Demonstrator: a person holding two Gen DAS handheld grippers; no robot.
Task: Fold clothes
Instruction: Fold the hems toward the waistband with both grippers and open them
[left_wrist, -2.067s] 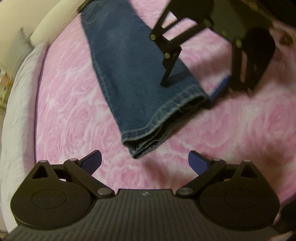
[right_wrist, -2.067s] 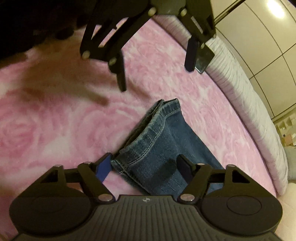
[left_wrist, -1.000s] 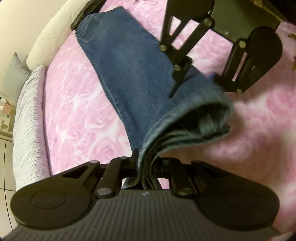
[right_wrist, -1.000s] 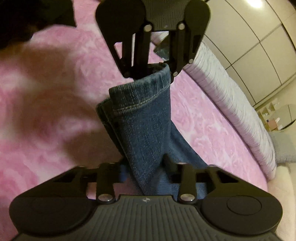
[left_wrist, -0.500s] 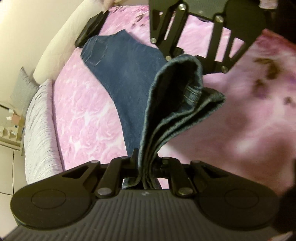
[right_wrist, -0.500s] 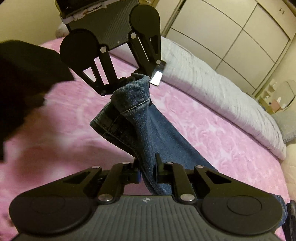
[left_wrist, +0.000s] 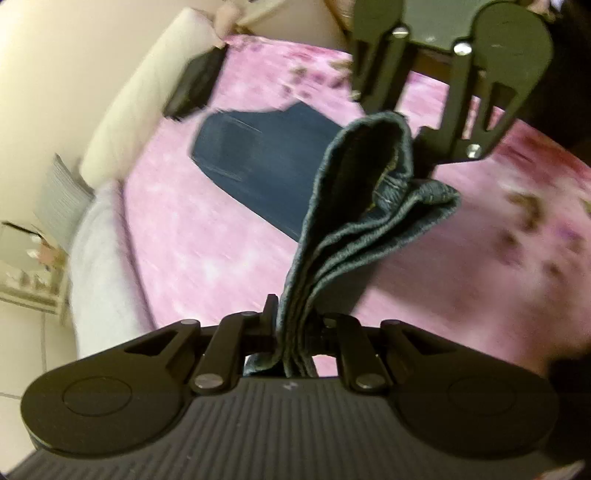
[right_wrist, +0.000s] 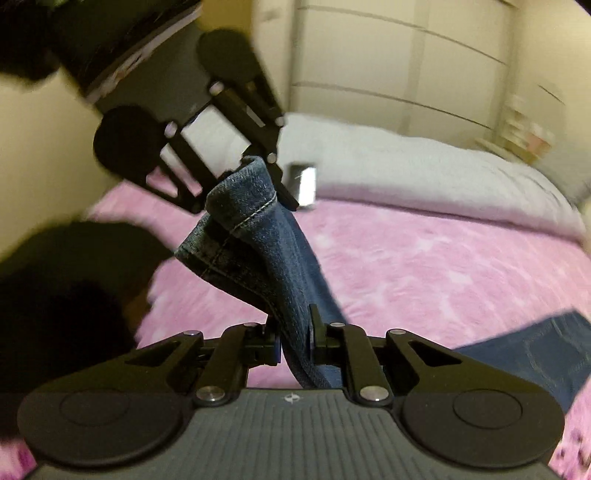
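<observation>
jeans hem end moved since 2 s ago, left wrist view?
Yes. The jeans hem was lying flat on the pink blanket; now both grippers have lifted it clear, toward the waist end still lying on the blanket.

jeans (left_wrist: 354, 221) | blue denim | hem end lifted — waist on bed

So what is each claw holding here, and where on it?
Both hold the jeans at the leg hem: left claw and right claw each pinch one end.

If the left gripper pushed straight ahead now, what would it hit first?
Likely the right gripper, opposite and also shut on the jeans stretched between them from the left gripper. Depth is unclear.
</observation>
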